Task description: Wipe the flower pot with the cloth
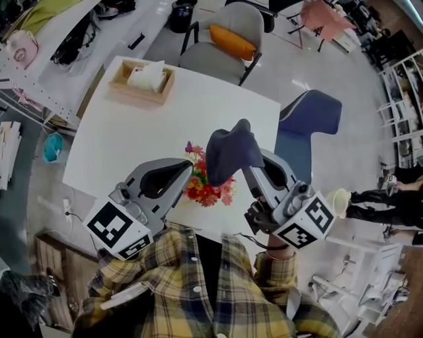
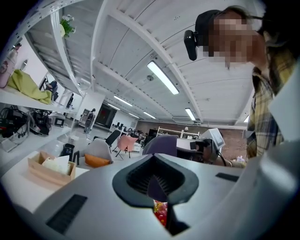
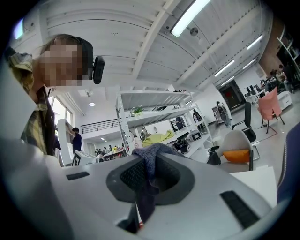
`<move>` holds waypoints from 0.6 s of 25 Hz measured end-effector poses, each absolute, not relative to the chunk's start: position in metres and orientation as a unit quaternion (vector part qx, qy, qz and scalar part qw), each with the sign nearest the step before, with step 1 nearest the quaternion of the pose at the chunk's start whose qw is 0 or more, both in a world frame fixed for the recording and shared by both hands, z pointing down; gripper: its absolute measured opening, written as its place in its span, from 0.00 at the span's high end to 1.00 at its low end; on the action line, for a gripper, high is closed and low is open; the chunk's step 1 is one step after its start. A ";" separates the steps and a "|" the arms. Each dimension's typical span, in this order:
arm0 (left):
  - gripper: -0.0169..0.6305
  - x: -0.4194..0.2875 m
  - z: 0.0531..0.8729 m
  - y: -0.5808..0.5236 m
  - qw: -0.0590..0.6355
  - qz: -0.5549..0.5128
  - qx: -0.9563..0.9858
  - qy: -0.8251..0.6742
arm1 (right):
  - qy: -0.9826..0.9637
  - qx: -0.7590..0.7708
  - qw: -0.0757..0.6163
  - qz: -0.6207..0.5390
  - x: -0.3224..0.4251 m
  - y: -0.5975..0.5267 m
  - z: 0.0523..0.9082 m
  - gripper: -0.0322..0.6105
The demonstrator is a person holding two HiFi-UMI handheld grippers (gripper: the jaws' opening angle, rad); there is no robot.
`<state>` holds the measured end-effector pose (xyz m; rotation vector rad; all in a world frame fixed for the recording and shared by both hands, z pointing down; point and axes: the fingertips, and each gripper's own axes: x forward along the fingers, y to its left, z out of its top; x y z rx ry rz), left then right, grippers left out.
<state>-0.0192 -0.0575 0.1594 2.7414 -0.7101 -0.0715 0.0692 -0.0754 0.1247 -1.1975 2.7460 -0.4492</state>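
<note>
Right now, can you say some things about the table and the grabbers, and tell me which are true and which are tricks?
1. The right gripper is shut on the dark blue cloth. True.
2. The left gripper has its jaws wide open. False: they are shut.
3. The wooden tissue box touches the flowers. False: it sits at the far corner of the table, well apart from them.
4. An orange cushion lies on the grey chair beyond the table. True.
5. The flowers are all white. False: they are mostly red, orange and yellow.
</note>
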 end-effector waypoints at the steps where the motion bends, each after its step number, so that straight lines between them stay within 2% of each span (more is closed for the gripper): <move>1: 0.96 -0.020 0.160 -0.058 0.154 -0.025 0.956 -0.247 | 0.905 -0.395 0.055 -0.148 0.068 -0.076 0.125 0.93; 15: 0.96 -0.036 0.165 -0.059 0.150 -0.015 0.953 -0.263 | 0.900 -0.407 0.044 -0.148 0.058 -0.074 0.133 0.93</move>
